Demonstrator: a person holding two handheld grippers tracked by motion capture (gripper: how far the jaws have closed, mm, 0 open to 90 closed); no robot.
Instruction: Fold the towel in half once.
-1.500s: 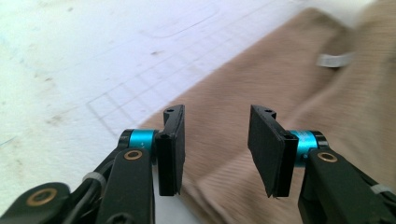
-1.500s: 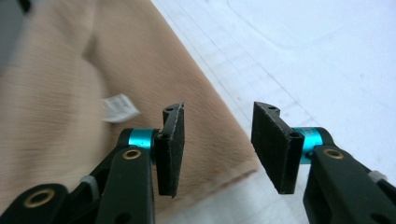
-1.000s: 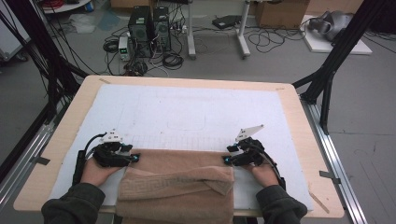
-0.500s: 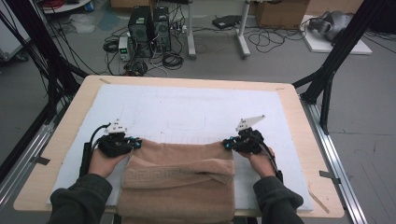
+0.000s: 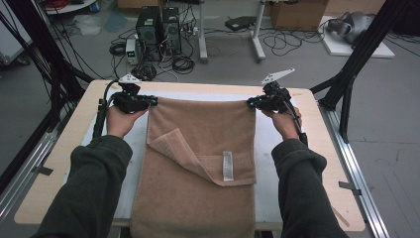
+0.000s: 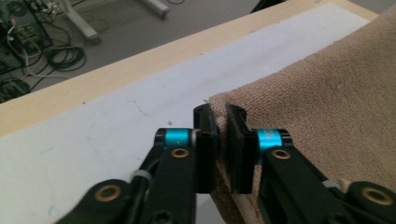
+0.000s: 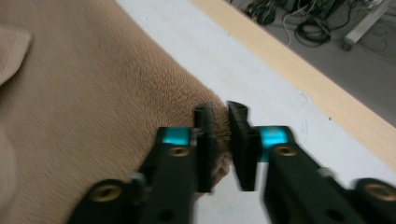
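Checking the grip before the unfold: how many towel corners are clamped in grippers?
2: left gripper clamps the towel at its far left corner, right gripper at its far right corner. Near corners hang out of view.

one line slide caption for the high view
Both grippers, left and right, hold a tan towel by its far corners.

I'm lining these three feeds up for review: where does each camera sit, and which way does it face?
High view: above the person's side, looking forward and down at the table; forearms, hands, left tool and right tool show.
Left gripper view: on the left tool, facing along its jaws, clamped on a towel corner.
Right gripper view: on the right tool, likewise.
Shared: the tan towel and white mat.
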